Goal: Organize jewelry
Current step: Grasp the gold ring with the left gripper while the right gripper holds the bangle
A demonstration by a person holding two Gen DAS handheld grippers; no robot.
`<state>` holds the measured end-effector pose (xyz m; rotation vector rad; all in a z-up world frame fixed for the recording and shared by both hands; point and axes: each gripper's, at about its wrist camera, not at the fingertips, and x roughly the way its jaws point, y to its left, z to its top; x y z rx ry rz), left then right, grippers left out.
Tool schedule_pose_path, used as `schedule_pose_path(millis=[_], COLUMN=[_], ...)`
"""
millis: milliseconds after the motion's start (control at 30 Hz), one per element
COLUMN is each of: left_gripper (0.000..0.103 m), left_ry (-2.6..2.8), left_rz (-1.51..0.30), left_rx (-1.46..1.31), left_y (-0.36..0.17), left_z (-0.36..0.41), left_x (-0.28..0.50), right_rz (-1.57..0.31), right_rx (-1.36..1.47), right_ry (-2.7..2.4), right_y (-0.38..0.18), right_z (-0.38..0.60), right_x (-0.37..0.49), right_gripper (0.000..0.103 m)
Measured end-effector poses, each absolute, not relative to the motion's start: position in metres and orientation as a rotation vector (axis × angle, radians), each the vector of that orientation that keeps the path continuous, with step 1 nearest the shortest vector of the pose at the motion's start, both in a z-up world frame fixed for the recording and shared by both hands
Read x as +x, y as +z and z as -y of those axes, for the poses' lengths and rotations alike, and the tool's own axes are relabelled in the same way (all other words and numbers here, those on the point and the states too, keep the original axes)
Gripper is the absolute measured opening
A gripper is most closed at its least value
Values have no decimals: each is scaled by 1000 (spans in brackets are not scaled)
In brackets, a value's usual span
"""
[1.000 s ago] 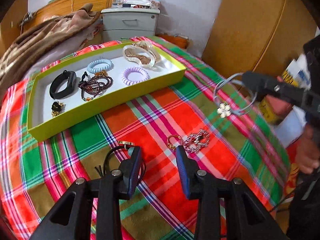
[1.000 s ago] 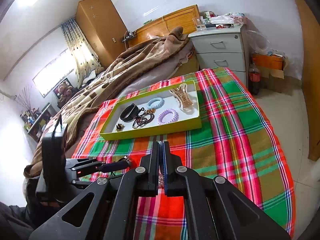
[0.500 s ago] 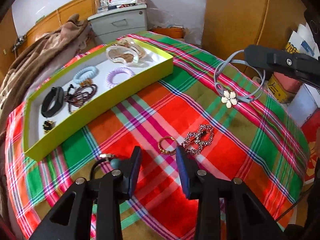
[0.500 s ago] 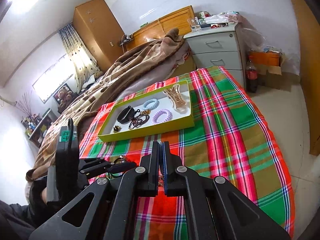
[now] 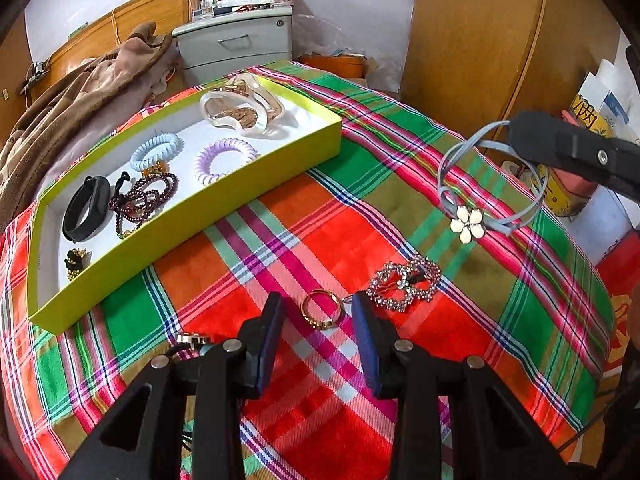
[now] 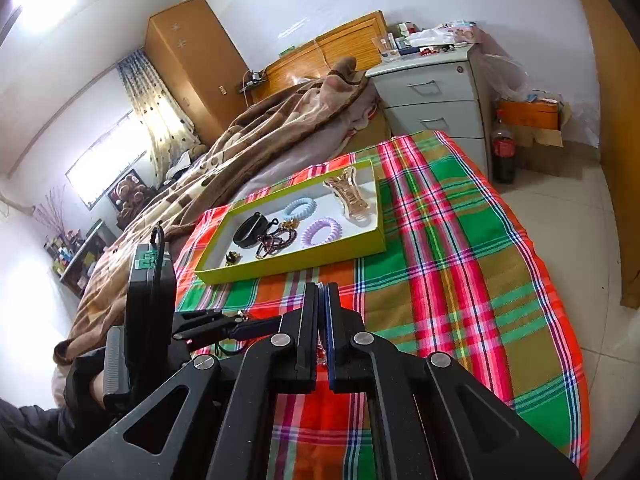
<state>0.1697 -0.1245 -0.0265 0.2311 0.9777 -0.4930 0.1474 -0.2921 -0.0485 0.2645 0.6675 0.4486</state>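
Two pieces are still lying on the plaid cloth [image 5: 328,240]: we are straddling the gold ring [image 5: 322,311] with the left gripper [image 5: 318,330], fingers apart. We are pinching the flower hair tie [image 5: 466,222] in the right gripper [image 5: 516,130], clamped shut, well short of the green tray [image 5: 256,184]; closing crookedly risks flicking the ring away.

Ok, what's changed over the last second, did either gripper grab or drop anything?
No grab, no drop. The left gripper has slid along the plaid cloth, so its open jaws now frame the gold ring without touching it; a second ago the ring lay further right. The right gripper stays shut on the blue flower hair tie, held above the cloth. The rhinestone clip and green tray are unchanged.
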Motion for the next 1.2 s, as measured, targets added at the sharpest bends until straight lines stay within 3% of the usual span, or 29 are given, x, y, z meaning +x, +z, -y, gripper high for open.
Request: schedule_pose_path(millis=[167, 300, 1200], left_gripper=[37, 22, 22], left_ry=[-498, -485, -398], left_rz=[-972, -972, -897], left_rx=[216, 206, 68], left_y=[-27, -26, 10], left_z=[123, 118, 66], left_x=[168, 168, 169], right_rz=[-667, -665, -648], right_rx=[264, 265, 199], right_ry=[451, 451, 464], right_y=[-48, -48, -27], right_z=[290, 290, 260], right_x=[147, 147, 162], right_gripper=[3, 3, 3])
